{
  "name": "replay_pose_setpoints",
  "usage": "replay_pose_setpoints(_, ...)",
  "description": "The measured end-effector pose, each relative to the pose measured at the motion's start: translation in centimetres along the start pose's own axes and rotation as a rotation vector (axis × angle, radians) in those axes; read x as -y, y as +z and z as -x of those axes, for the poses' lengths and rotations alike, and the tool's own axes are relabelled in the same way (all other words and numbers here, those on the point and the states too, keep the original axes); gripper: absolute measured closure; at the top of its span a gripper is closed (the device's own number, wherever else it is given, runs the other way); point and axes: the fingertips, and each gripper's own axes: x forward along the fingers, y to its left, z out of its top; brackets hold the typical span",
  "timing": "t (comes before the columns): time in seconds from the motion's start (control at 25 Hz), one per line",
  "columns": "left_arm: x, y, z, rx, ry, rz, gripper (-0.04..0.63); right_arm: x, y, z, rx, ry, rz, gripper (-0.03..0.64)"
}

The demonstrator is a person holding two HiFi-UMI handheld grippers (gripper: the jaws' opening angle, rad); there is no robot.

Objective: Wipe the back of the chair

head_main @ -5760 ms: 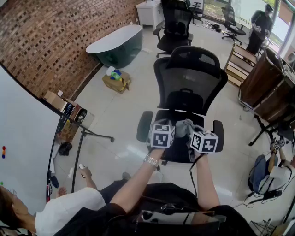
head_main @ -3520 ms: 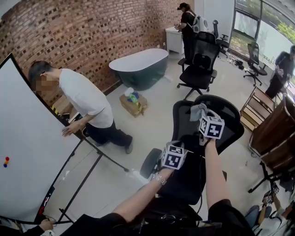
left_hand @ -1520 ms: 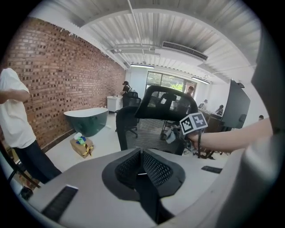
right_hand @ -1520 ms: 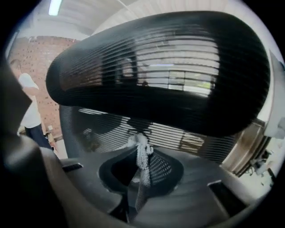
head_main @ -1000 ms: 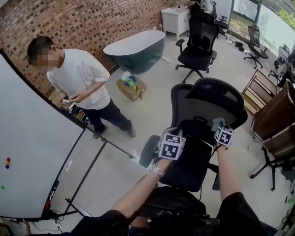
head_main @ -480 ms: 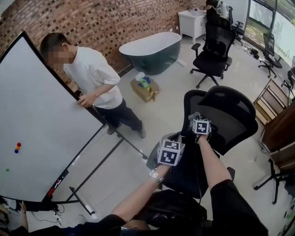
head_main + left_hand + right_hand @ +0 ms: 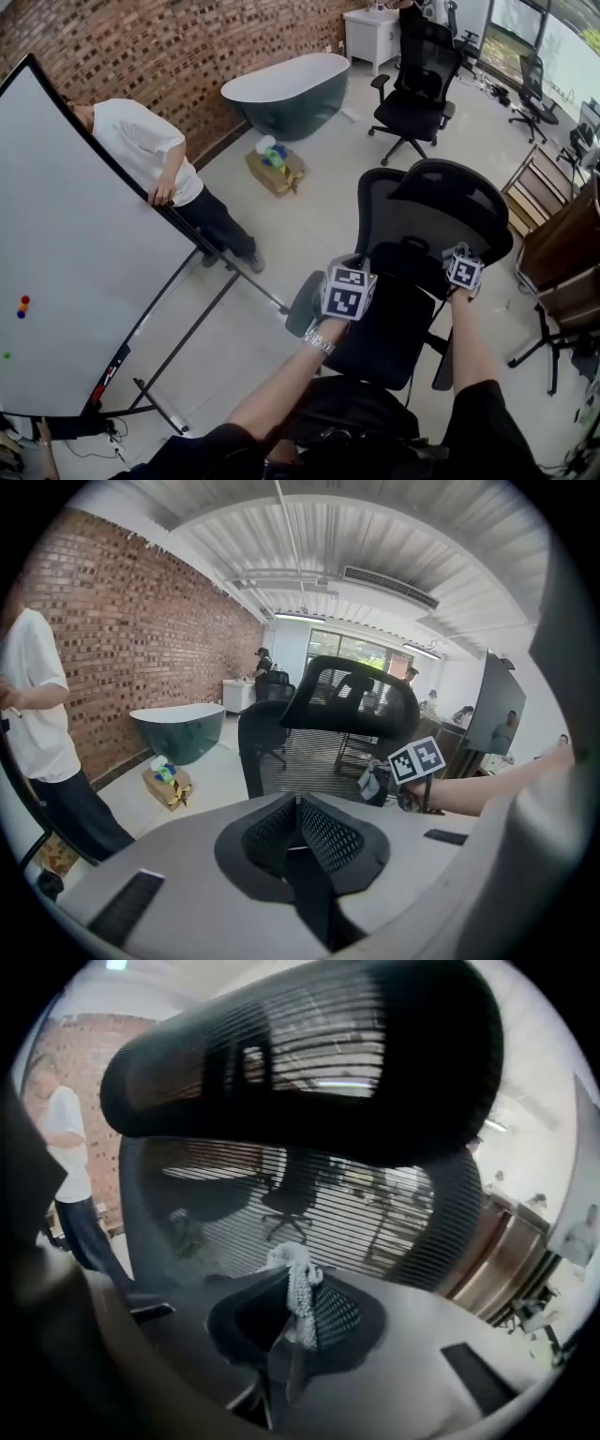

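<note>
A black mesh office chair (image 7: 427, 211) stands in front of me with its back toward me. My right gripper (image 7: 461, 264) is shut on a grey-white cloth (image 7: 295, 1283) and sits at the right side of the backrest, below the headrest (image 7: 309, 1063). In the right gripper view the mesh back (image 7: 356, 1213) fills the frame just ahead of the cloth. My left gripper (image 7: 348, 286) is shut with nothing in it, at the left side near the seat and armrest. The left gripper view shows the right gripper (image 7: 403, 771) against the chair back (image 7: 347, 700).
A large whiteboard on a wheeled stand (image 7: 84, 262) is at the left, with a person in a white shirt (image 7: 141, 141) behind it. A green bathtub (image 7: 281, 89), a cardboard box (image 7: 272, 169), a second office chair (image 7: 412, 89) and wooden furniture (image 7: 562, 253) surround the spot.
My right gripper has carried the cloth from the left part of the chair back across to its right side and a little lower. The person has bent behind the whiteboard.
</note>
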Motion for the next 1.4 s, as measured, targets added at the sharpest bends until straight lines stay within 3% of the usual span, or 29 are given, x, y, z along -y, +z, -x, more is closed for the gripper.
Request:
replay_pose_setpoints(0.16,1.0,-0.1,-0.5,-0.003,-0.021,-0.014,0.574,5.9,-2.4,0.6,-0.044,-0.094,-0.015,0.574)
replay_pose_setpoints(0.28,1.7,0.0,-0.6,-0.005,-0.026,-0.024,0.574,4.3,-2.8,2.0,-0.037,-0.06,-0.114,0.574)
replay_pose_setpoints(0.4,1.4,-0.4,-0.7,-0.011,-0.019,-0.022,0.574,-4.0,-0.5,3.2,0.066,0.104,-0.146,0.575)
replay_pose_setpoints(0.52,0.9,-0.9,-0.5,-0.024,-0.007,-0.022,0.574,-14.0,1.9,3.4,0.12,0.273,-0.088,0.575)
replay_pose_setpoints(0.68,0.7,-1.6,0.0,-0.036,0.001,-0.024,0.574,-24.3,4.0,2.2,0.095,0.395,0.016,0.574)
replay_pose_setpoints(0.8,0.5,-2.0,0.4,-0.049,0.014,-0.028,0.574,-28.0,3.8,0.6,0.023,0.426,0.057,0.574)
replay_pose_setpoints(0.92,0.3,-2.1,0.9,-0.051,0.02,-0.029,0.574,-26.8,2.0,-1.5,-0.057,0.373,0.034,0.574)
replay_pose_setpoints(1.16,-1.0,-2.0,1.0,-0.048,0.032,-0.019,0.574,-20.3,1.0,-2.8,-0.054,0.292,0.074,0.574)
replay_pose_setpoints(1.4,0.1,-1.7,-0.4,-0.044,0.009,-0.025,0.574,-6.9,-2.8,-2.5,-0.068,0.119,-0.022,0.574)
